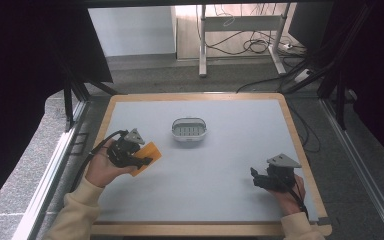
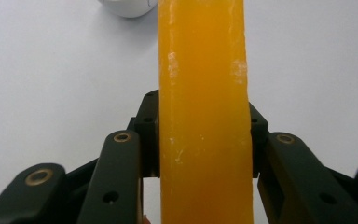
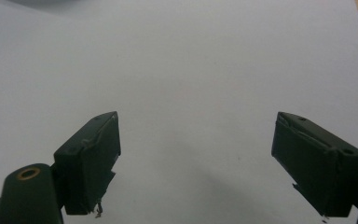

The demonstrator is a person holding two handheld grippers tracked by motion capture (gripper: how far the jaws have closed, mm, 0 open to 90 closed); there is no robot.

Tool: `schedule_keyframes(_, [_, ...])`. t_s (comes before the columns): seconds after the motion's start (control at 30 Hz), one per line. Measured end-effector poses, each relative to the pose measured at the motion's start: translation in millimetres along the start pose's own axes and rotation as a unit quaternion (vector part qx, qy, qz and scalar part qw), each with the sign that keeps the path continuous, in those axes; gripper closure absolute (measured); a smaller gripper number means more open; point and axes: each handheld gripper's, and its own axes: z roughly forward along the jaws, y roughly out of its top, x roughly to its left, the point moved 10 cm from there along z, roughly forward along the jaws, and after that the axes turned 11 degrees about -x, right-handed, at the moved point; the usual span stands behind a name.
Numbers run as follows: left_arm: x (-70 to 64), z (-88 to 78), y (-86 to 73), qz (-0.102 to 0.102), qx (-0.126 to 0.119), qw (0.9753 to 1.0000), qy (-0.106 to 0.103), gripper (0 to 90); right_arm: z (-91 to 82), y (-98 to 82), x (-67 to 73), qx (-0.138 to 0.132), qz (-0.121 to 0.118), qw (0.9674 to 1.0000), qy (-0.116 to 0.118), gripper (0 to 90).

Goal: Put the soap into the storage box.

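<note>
the orange block [image 1: 146, 157] is sitting between the jaws of the left gripper [image 1: 139, 161], which are pressing on both its sides, near the left part of the table [image 1: 230, 165]. a white basket [image 1: 189, 129] is standing well apart, further back. the right gripper [image 1: 258, 179] is resting with jaws wide apart, holding nothing.

Hand-held gripper [image 3: 196, 163] jaws spread above table [image 3: 191, 70].

Orange bar [image 2: 204, 116] (pale scuffs), white slotted dish [image 1: 189, 129], black jaws, grey table [image 1: 220, 170].
</note>
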Motion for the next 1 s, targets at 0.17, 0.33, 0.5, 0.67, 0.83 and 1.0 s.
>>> schedule_keyframes(0.17, [3.1,1.5,2.6,0.000,0.001,1.0000,0.000,61.9,0.0,-0.3,-0.1,0.001,0.000,1.0000,0.000,15.8])
schedule_keyframes(0.33, [4.5,2.7,6.2,-0.002,-0.001,1.0000,0.000,61.9,0.5,-1.2,0.2,0.003,0.000,1.0000,0.001,15.8])
schedule_keyframes(0.5, [10.5,2.5,9.4,0.001,0.000,1.0000,0.005,61.9,0.6,-0.5,1.3,0.003,0.000,1.0000,0.002,15.8])
schedule_keyframes(0.67, [13.4,3.0,12.2,0.003,0.002,1.0000,0.005,61.9,0.6,-1.0,0.2,0.004,-0.001,1.0000,0.002,15.8])
schedule_keyframes(0.83, [13.6,5.0,15.7,0.004,0.003,1.0000,0.004,61.9,0.4,-1.0,0.3,0.004,-0.001,1.0000,0.002,15.8])
schedule_keyframes(1.0, [13.3,7.1,17.6,0.007,0.006,1.0000,0.002,61.9,0.7,-1.5,0.5,0.005,-0.001,1.0000,0.002,15.8])
